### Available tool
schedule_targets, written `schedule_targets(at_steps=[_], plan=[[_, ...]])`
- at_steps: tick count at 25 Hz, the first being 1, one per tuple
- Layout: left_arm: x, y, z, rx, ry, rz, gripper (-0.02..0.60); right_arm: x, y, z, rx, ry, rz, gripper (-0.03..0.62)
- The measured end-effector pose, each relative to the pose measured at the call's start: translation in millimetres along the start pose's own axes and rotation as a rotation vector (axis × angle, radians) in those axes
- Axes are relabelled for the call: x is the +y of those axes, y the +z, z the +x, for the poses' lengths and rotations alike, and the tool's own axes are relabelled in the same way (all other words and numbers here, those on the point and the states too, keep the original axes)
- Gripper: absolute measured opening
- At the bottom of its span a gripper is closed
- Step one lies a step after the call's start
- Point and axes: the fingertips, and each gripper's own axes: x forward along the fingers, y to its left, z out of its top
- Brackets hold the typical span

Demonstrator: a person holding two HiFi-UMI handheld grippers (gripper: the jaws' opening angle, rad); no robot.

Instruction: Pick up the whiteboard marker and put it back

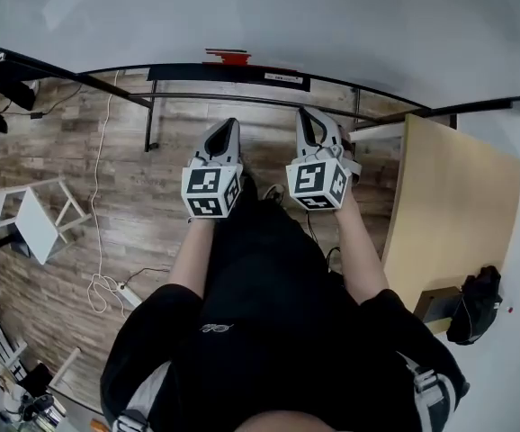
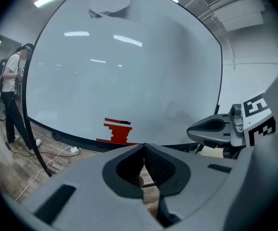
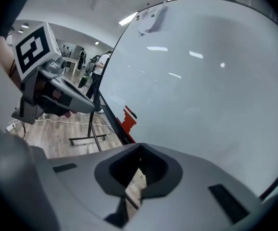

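Holding two grippers up facing the whiteboard, left gripper clenched on nothing, right gripper clenched on nothing, red tray at the whiteboard's bottom edge

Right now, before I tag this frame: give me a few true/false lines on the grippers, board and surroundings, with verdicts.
1. The left gripper and right gripper both have their jaws together and hold nothing. True.
2. The right gripper holds the marker. False: what looks like the marker lies on the red holder.
3. The red holder sits at the whiteboard's bottom edge. True.
4. The whiteboard is full of writing. False: its surface looks blank.
5. The wooden table stands at the person's left. False: it is at their right.
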Motion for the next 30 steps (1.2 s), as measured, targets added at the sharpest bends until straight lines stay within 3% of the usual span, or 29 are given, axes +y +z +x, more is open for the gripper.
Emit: schedule_targets(at_steps=[5,13,21,30], plan=[[-20.5,-10.2,-16.8,-0.008,0.017,0.039,0.006,0.4,-10.8,-31.1,-0.06,-0.023,0.129,0.002],[-40.7,-6.2,-36.2,-0.027,-0.018,0.088,0.006,6.7,-5.5,-67.8,-0.191,-0.016,0.504,0.002],[-27.2,5.4,-69.6,-0.06,-0.09,0.129,0.006,28.9,27.2,-76.2,-0.221,-0.094,0.542,0.002],[46.0,8.0,-131.3,-0.089,-0.167,0.136,0.006,90.8,84.9,-93.5,-0.224,-0.221,0.548,0.002]])
